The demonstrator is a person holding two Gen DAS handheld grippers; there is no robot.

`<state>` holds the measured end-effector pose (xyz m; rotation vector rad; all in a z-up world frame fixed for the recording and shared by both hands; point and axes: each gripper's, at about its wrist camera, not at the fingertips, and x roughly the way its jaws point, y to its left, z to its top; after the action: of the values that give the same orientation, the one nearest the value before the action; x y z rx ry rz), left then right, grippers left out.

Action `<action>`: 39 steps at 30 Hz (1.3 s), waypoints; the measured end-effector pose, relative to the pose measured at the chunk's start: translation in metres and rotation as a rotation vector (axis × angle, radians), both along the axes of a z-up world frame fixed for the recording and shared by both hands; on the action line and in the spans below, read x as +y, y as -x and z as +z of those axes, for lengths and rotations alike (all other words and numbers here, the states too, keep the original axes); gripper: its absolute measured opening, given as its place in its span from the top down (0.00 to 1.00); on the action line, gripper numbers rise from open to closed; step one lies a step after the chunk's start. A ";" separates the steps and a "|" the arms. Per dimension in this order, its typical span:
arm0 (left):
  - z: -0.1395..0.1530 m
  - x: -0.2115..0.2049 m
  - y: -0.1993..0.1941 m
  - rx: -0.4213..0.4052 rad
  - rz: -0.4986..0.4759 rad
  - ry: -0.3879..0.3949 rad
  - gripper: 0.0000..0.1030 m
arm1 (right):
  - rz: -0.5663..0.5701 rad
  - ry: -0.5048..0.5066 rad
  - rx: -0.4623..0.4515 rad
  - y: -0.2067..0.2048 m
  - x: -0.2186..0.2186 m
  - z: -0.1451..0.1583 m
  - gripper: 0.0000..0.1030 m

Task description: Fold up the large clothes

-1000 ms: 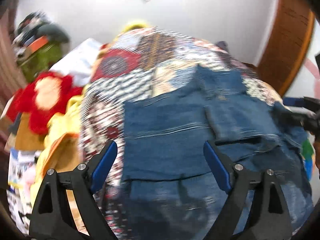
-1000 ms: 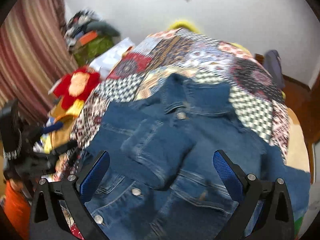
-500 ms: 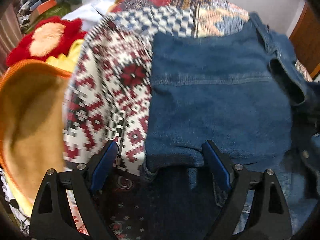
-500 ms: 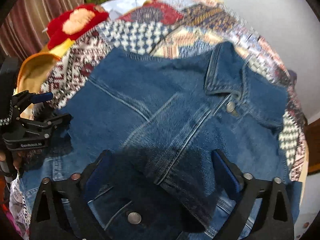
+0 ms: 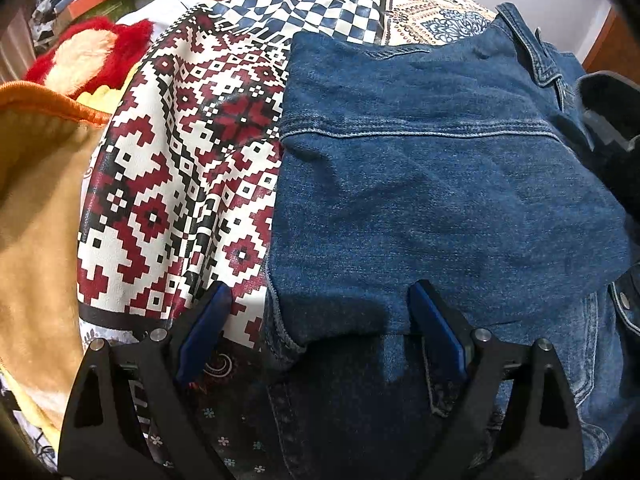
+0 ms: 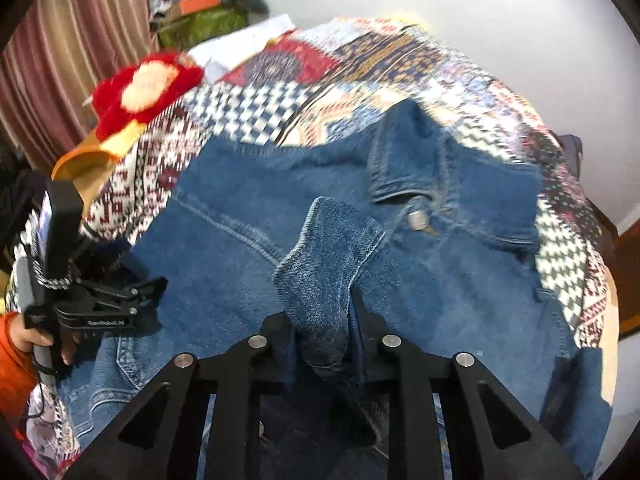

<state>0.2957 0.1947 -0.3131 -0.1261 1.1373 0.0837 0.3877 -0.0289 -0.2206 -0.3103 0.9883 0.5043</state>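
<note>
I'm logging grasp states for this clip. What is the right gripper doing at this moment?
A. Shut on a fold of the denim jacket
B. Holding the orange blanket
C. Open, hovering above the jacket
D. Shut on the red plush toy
A: in the right wrist view the right gripper is closed on a bunched fold of the denim jacket, which rises between its fingers.

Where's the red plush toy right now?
The red plush toy sits upper left in the right wrist view, beyond the denim jacket, beside the patchwork bedspread.

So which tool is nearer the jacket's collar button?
Right. The right tool, shut on a denim fold, sits just below the button; the left tool is off at the jacket's left edge.
</note>
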 end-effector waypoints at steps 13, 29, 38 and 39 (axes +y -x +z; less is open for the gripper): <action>-0.006 -0.002 -0.018 0.031 0.024 -0.012 0.09 | -0.229 -0.063 0.060 0.007 -0.123 0.003 0.84; 0.000 -0.012 -0.031 0.084 0.037 -0.064 0.06 | -0.315 0.071 0.078 0.031 -0.196 -0.012 0.84; 0.071 -0.049 -0.044 -0.034 -0.051 -0.151 0.06 | -0.427 -0.141 -0.036 0.052 -0.260 0.071 0.83; 0.083 -0.057 -0.047 -0.056 -0.064 -0.151 0.06 | -0.442 -0.153 -0.043 0.052 -0.267 0.077 0.83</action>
<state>0.3428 0.1377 -0.2301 0.0416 1.0739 0.1080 0.3352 -0.2961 -0.1436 0.0371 0.9359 0.1673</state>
